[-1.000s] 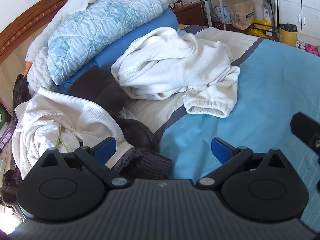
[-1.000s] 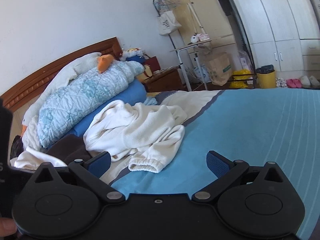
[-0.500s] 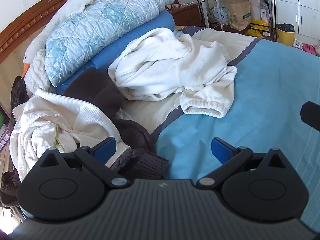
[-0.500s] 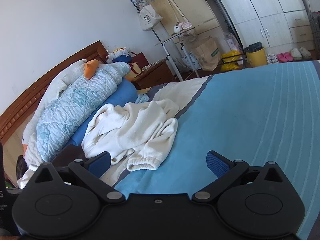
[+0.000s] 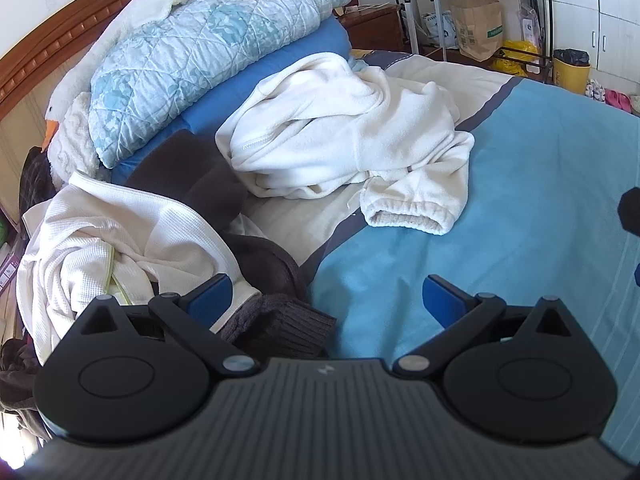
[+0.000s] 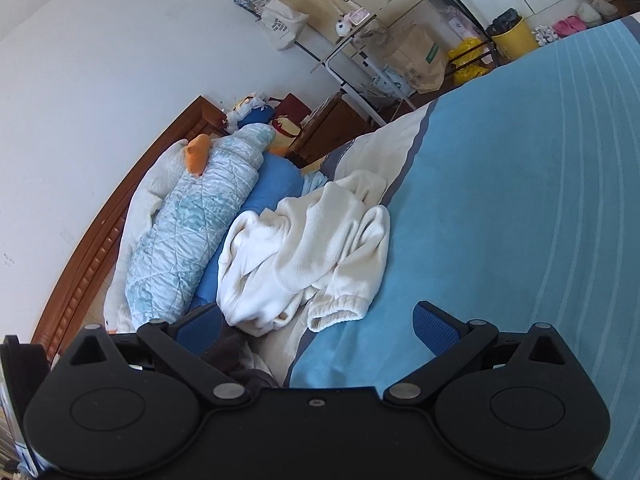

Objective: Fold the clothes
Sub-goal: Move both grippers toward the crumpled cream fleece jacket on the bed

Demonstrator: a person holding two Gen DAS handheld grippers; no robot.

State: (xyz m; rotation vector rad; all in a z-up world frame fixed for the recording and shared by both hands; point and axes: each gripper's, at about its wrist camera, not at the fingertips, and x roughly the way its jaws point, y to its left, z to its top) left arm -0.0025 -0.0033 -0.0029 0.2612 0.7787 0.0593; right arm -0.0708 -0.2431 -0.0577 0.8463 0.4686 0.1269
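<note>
Cream fleece garment [image 5: 344, 128] lies crumpled on the bed [image 5: 520, 184], ahead of both wide-spread, empty tools [image 5: 324, 294] [image 6: 316, 326].

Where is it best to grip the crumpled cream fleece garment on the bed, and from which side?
Probably at the elastic cuff of the cream fleece garment. It lies at the pile's edge, flat on the blue bedcover, away from the bunched folds. Come from the open bedcover side with the left gripper, whose jaws are open.

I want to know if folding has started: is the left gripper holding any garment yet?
No: the left gripper is open and empty above the bed, with the cream fleece lying crumpled and untouched ahead.
</note>
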